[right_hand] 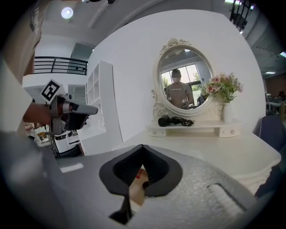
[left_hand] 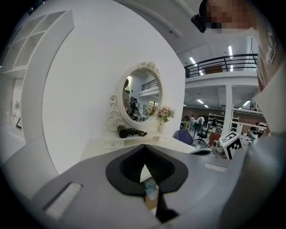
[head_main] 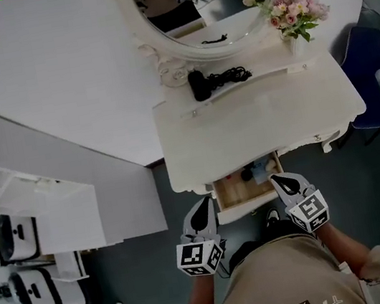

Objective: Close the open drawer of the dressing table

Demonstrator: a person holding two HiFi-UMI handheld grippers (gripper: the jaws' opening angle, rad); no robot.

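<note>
While the drawer (head_main: 235, 191) stood pulled out at the near edge of the dressing table (head_main: 257, 117), the left gripper (head_main: 202, 209) and right gripper (head_main: 283, 182) sat by its left and right front corners. Both had jaws pinched together on nothing, likely so they could push it in evenly.

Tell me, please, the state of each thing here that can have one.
drawer, open, items inside.
left gripper, shut, empty, near the drawer front.
right gripper, shut, empty, near the drawer front.
hair dryer, lying on the shelf, cord beside it.
flower vase, upright.
</note>
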